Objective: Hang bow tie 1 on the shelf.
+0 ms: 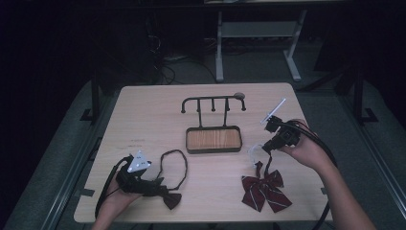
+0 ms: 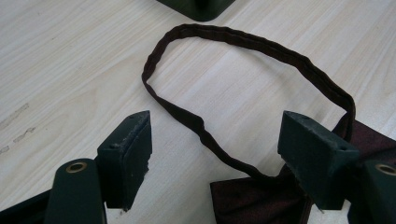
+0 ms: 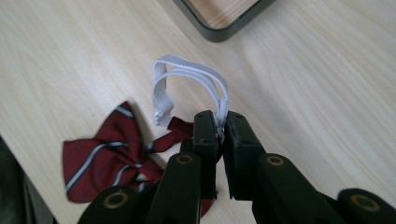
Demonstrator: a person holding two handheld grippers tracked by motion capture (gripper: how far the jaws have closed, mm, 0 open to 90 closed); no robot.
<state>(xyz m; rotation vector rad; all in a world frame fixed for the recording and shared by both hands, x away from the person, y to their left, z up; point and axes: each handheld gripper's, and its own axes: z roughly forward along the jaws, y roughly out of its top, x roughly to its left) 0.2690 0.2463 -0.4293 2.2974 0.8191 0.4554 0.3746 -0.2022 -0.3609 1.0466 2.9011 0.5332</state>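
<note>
Pinching a white strap, the right hand-held gripper has its two black jaws pressed together on it. The white strap makes a small loop that stands up in front of the jaws. It joins onto a red bow tie with pale stripes. That bow tie lies flat on the desk, just below and to one side of the jaws. In the high view the right hand-held gripper sits just above the red bow tie, and a hand holds it from the side.

The left hand-held gripper has its jaws spread wide apart and is not pinching anything. Between the jaws, low down, lies part of a dark bow tie. Its thin dark strap runs out ahead of the jaws in a big loop and lies flat on the desk. One jaw looks very close to the dark cloth, but I cannot tell if it touches. In the high view the left hand-held gripper is near the front edge of the desk, with the dark bow tie at its tip.

Farther back, in the middle of the desk and between the two hand-held grippers, stands a black rack with hooks on a small wooden tray.
</note>
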